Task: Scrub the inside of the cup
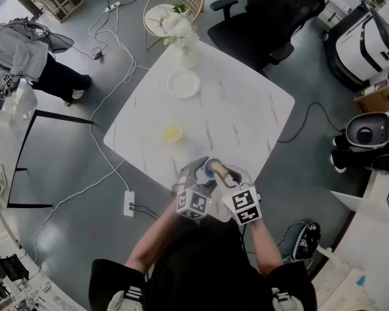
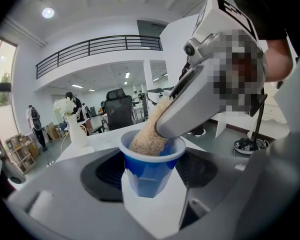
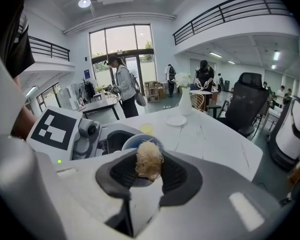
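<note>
Cup point(image 2: 149, 168), blue, clamped in left gripper point(image 2: 152, 185) over the near corner of the table point(image 1: 246, 115). Right gripper point(image 3: 145, 173) is closed on a tan scrubber point(image 3: 149, 159), whose tip sits inside the cup. Step: scrubbing in hand. Next move probably calls for working the scrubber round the inner wall, cup held steady

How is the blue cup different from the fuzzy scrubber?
The cup is blue and smooth; the scrubber is tan and fuzzy. The cup sits in the left gripper, the scrubber in the right gripper, poking into the cup. Both are gripped by jaws.
</note>
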The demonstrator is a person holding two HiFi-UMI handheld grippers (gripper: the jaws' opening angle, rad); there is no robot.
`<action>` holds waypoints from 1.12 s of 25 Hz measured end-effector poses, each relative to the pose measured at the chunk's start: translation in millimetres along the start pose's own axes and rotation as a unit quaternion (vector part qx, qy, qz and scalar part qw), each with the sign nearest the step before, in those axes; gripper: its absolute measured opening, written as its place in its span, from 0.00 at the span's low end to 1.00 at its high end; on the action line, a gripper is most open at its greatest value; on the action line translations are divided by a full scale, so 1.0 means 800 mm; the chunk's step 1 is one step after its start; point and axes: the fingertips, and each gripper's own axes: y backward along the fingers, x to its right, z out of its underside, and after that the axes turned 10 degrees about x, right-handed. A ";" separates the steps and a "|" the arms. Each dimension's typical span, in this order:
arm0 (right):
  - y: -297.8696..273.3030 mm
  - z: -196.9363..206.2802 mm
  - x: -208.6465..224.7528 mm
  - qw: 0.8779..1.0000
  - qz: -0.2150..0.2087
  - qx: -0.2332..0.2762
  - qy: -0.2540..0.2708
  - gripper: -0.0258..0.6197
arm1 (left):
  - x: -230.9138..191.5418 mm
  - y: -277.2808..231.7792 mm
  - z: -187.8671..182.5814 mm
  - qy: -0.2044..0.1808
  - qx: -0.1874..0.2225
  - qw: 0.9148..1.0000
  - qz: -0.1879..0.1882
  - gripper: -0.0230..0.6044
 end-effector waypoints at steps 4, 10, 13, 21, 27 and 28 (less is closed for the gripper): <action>0.001 -0.001 -0.005 1.000 -0.004 -0.004 0.012 0.21 | 0.006 -0.004 0.001 -0.010 -0.002 1.000 0.001 0.54; 0.002 0.002 -0.021 1.000 -0.012 -0.010 0.016 0.21 | 0.000 -0.004 -0.004 -0.013 -0.001 1.000 -0.004 0.54; 0.001 0.002 -0.021 1.000 -0.012 -0.011 0.014 0.21 | -0.005 -0.005 -0.005 -0.017 0.001 1.000 -0.004 0.54; 0.005 0.008 -0.003 1.000 0.003 -0.024 0.011 0.21 | -0.005 -0.002 -0.005 -0.017 0.002 1.000 0.000 0.54; 0.004 0.006 0.003 1.000 0.010 -0.023 -0.003 0.21 | 0.003 -0.002 -0.004 -0.019 0.002 1.000 0.006 0.54; 0.003 0.005 0.003 1.000 0.010 -0.024 -0.004 0.21 | 0.005 -0.002 -0.002 -0.021 0.000 1.000 0.008 0.54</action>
